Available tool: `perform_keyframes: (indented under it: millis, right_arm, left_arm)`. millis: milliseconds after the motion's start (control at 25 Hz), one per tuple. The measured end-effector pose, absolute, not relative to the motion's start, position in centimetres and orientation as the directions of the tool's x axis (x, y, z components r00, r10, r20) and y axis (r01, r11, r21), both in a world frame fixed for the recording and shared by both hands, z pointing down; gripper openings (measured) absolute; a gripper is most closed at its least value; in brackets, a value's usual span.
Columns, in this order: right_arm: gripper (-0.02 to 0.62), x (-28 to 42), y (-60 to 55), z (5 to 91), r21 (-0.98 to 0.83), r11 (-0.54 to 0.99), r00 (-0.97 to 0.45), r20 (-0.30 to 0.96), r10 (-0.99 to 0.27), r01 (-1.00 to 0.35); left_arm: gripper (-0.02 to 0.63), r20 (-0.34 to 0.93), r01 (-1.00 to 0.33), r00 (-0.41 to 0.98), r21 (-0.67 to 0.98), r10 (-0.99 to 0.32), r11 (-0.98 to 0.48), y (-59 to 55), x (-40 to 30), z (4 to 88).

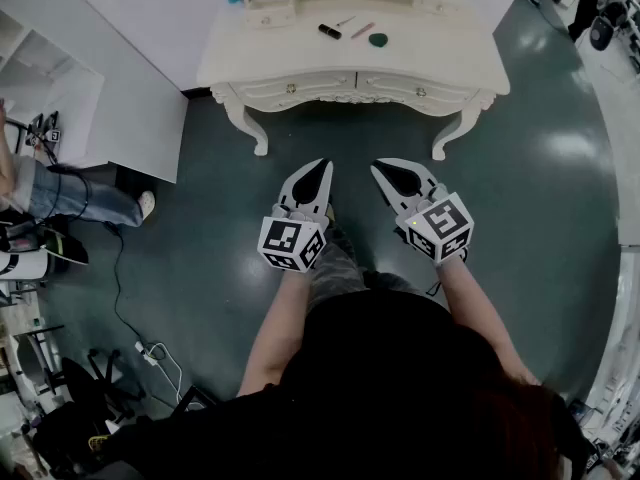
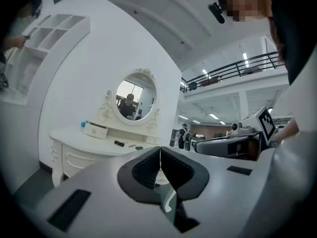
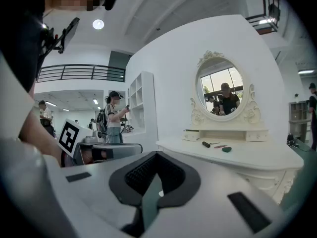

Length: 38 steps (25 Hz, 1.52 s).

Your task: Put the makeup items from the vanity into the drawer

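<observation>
Left tool (image 1: 320, 166): jaws pressed together with nothing between them, held over the floor, tips towards 12 o'clock
Right tool (image 1: 380, 167): clenched on nothing as well, just at 3 o'clock of the left one and apart from it, tips leaning to 11 o'clock
Floor (image 1: 190, 238): dark green and glossy, lying between the tools and the vanity
Drawers (image 1: 300, 89): two in the curved front of the vanity, at 12 o'clock of the tools, both closed
Tabletop (image 1: 440, 56): cream, well apart from both tools
Black tube (image 1: 329, 31): lies on the tabletop, at 12 o'clock of the left tool
Pink stick (image 1: 362, 30): on the tabletop, near the black tube at its 3 o'clock
Green round item (image 1: 378, 40): just beside the pink stick at its 4 o'clock, on the tabletop
Mirror (image 3: 221, 88): oval, upright at the back of the tabletop, beyond the three items
</observation>
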State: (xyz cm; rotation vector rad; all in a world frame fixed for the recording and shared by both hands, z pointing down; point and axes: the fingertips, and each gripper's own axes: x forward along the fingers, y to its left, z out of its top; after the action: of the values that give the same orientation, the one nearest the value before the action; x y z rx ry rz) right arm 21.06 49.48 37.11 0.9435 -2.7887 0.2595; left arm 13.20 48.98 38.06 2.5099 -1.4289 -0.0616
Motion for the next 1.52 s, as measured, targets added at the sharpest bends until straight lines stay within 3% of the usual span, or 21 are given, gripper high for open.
perform_keyframes:
  millis: [1000,1520]
  right_arm:
    - [0.023,10.2,27.9,39.5,-0.130,0.761,-0.756,0.307,-0.579,-0.636]
    - [0.023,9.4,21.2,42.2,-0.100,0.734,-0.699,0.412,-0.584,-0.672]
  left_arm:
    - [0.017,0.146,-0.827,0.539,0.278,-0.830,-0.489,28.5,2.0,39.5]
    - [0.017,0.183,-0.794,0.582,0.336,-0.792,-0.506,22.5,1.5,42.4]
